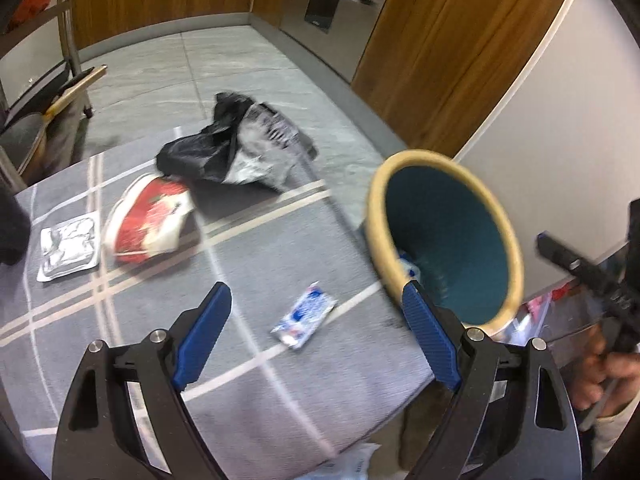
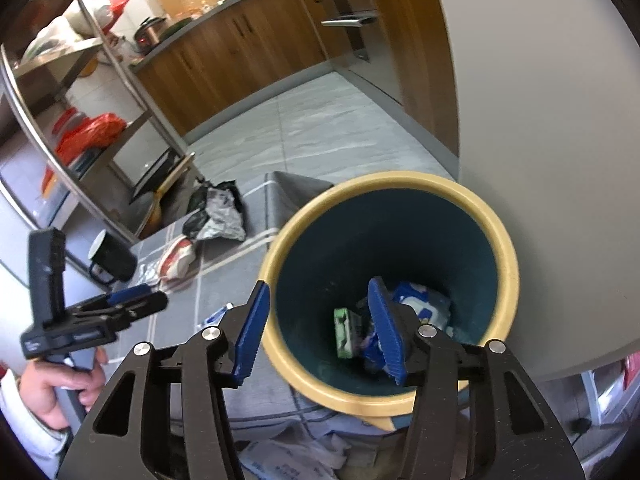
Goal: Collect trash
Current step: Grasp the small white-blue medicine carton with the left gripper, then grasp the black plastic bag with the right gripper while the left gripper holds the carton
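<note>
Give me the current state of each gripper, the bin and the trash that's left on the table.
Left gripper: open, empty, over the table.
Right gripper: open, empty, over the bin.
Bin: upright, trash in the bottom.
Small packet: flat on the tablecloth.
Red wrapper: crumpled on table.
Foil pack: flat.
Black bag: crumpled at the table's far edge.
</note>
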A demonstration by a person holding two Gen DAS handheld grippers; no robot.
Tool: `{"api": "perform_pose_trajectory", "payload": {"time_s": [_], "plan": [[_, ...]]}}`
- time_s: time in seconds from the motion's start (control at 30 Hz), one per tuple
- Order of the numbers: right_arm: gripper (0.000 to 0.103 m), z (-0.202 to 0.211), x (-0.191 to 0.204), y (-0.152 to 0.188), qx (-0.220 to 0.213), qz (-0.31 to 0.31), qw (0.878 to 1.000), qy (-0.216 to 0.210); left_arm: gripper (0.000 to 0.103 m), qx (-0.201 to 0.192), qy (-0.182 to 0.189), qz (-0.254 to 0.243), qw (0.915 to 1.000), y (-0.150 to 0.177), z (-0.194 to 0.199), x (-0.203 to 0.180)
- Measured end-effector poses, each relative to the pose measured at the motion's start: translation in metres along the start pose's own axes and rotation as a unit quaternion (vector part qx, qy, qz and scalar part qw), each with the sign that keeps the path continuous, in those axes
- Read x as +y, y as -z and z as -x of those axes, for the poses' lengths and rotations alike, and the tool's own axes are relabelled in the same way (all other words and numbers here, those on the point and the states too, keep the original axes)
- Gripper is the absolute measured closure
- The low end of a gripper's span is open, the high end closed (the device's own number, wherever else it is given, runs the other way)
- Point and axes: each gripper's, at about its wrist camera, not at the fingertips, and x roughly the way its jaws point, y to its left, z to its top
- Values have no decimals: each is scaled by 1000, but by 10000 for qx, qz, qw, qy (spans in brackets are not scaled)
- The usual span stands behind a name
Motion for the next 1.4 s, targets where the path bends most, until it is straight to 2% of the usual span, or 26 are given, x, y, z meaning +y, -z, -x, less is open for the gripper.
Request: {"api": "perform_pose_trajectory", "payload": {"time_s": [0.17, 0.37, 0.47, 0.63, 0.9, 1.1, 1.3, 1.4], "plan": [[48, -1, 8, -1, 17, 48, 10000, -74, 19, 196, -65, -406, 9990, 12, -21, -3], [48, -3, 13, 0, 68, 106, 9998, -141, 32, 577, -235, -1035, 9927, 21, -54, -18], [48, -4, 15, 1, 90, 112, 9998, -152, 43, 747, -320, -1130, 9903, 22, -68, -19], [48, -6, 17, 1, 100, 140, 9997, -166, 75, 905, -528, -1120, 9882, 24, -80, -12], [48, -13, 28, 1, 161, 233, 9994, -204, 77, 776, -290, -465, 9955, 27, -57, 12], [48, -24, 51, -2, 299, 537, 9977, -268, 77, 413, -51, 197, 9989, 20, -13, 40], [48, -43, 89, -17, 432, 1000, 9933, -395, 77, 85, -104, 561, 9983, 4, 40, 69], [45, -57, 107, -29, 508, 1079, 9914, -545, 77, -57, -169, 640, 9978, -5, 67, 81]]}}
